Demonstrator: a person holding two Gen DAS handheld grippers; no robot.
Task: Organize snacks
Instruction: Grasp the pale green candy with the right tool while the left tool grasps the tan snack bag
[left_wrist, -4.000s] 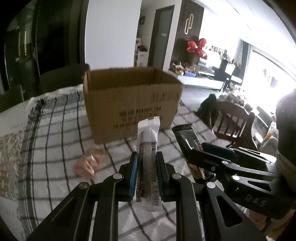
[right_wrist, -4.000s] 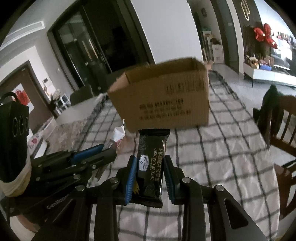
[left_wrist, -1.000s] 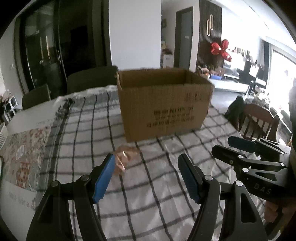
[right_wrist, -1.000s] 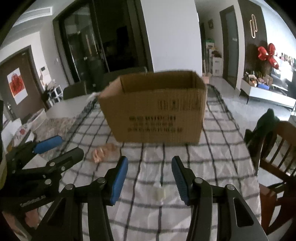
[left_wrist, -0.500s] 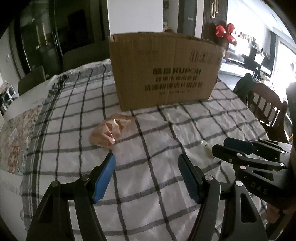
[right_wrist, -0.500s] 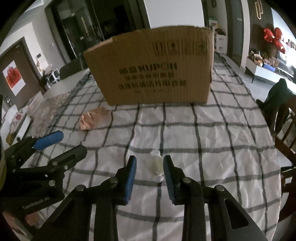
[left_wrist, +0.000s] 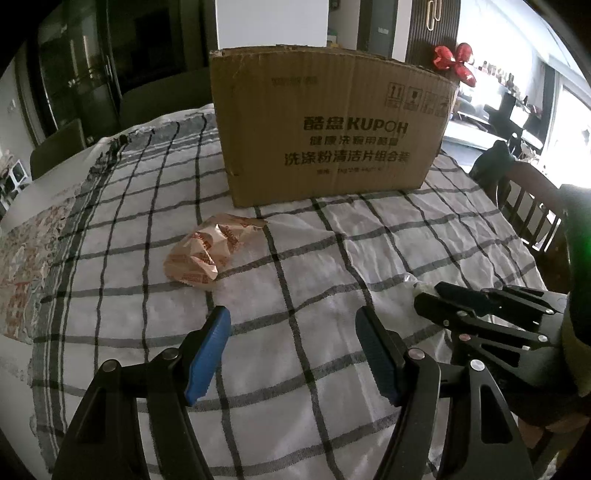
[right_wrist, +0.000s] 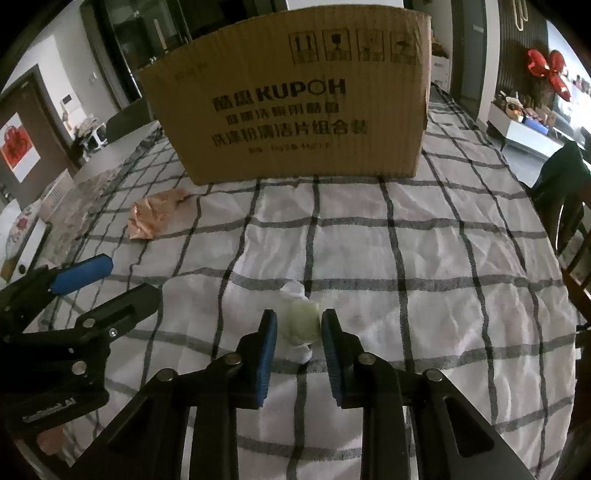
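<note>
Right jaws closing on a small wrapped sweet; left jaws wide and empty.

We see the right gripper (right_wrist: 299, 325) narrowing around the pale wrapped sweet (right_wrist: 303, 322) on the checked cloth (right_wrist: 424, 258), pads not quite touching. The left gripper (left_wrist: 293, 323) hovers near the orange snack packet (left_wrist: 207, 254), before the cardboard box (left_wrist: 325, 125).

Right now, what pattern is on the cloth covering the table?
White tablecloth with a dark grey windowpane check, clearest in the right wrist view.
</note>
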